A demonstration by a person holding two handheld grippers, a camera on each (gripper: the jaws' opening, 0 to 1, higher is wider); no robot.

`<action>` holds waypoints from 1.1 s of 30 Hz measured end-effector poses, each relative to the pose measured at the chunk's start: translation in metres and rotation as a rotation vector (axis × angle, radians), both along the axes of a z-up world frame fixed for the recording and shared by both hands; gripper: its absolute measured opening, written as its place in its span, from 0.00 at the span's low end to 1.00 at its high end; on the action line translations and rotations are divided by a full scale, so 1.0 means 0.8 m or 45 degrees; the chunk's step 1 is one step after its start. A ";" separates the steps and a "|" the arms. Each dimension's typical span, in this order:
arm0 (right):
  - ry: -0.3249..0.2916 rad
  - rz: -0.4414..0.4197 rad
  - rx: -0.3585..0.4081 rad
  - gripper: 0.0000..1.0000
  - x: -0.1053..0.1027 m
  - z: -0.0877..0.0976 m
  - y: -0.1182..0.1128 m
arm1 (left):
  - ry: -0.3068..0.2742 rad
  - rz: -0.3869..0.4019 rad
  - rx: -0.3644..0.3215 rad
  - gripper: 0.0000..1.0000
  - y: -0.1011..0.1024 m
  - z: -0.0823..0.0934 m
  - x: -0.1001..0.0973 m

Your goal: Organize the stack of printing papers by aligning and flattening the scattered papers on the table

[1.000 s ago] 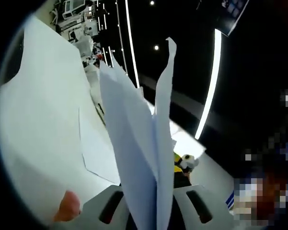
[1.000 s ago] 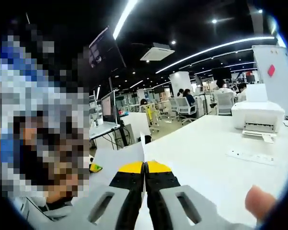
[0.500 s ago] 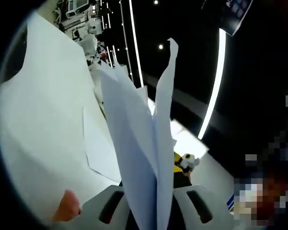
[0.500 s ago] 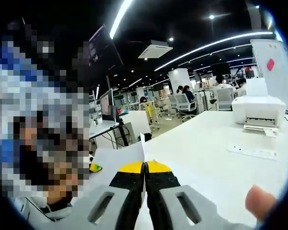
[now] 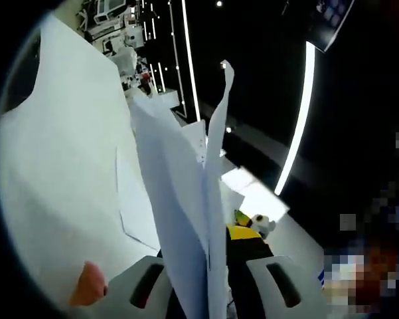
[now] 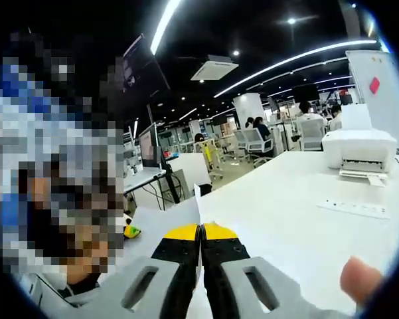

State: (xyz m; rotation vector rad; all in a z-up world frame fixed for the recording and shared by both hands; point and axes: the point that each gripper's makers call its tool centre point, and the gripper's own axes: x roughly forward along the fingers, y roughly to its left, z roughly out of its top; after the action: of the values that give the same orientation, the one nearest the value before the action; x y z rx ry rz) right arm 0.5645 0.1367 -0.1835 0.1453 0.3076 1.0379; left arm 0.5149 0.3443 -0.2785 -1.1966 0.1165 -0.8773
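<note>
Between your left gripper's [image 5: 209, 292] jaws the printing papers [image 5: 186, 219] stand pinched on edge, fanned above. Your right gripper [image 6: 201, 249] clamps one edge; release unevenly and sheets slide apart or crease.

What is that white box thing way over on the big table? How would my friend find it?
Start at the long white table in the right gripper view and follow it to its far right end. The boxy white printer sits there, taller than the flat white power strip lying nearer.
</note>
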 end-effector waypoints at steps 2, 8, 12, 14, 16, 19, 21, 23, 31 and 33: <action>0.008 0.002 0.019 0.00 0.004 0.005 0.000 | 0.002 -0.001 -0.001 0.15 -0.002 0.000 -0.002; 0.021 0.019 0.021 0.00 0.003 0.003 0.011 | 0.004 0.000 -0.002 0.15 0.000 0.000 0.000; 0.025 0.023 0.007 0.00 0.000 -0.005 0.023 | 0.003 0.000 -0.003 0.15 -0.003 0.000 -0.002; 0.032 0.023 0.004 0.00 0.004 -0.007 0.026 | 0.003 0.000 -0.004 0.15 -0.003 0.001 -0.002; 0.044 0.022 0.005 0.00 0.007 -0.009 0.030 | 0.003 0.000 -0.005 0.15 -0.003 0.001 -0.002; 0.072 0.022 0.016 0.00 0.011 -0.013 0.039 | 0.003 0.000 -0.007 0.15 -0.002 0.001 -0.001; 0.093 0.024 0.028 0.00 0.014 -0.015 0.045 | 0.005 0.002 -0.008 0.15 -0.001 0.001 -0.001; 0.103 0.028 0.027 0.00 0.016 -0.018 0.050 | 0.005 0.003 -0.010 0.15 0.000 0.001 0.000; 0.159 0.046 0.031 0.00 0.019 -0.028 0.071 | 0.003 0.004 -0.011 0.15 0.004 0.001 0.003; 0.163 0.052 0.027 0.00 0.017 -0.031 0.074 | 0.003 0.004 -0.011 0.15 0.005 0.000 0.004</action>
State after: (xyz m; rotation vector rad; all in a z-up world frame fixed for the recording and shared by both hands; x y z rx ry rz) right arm 0.5784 0.1962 -0.2081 0.2255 0.4170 1.0744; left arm 0.5179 0.3482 -0.2782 -1.2057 0.1126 -0.8744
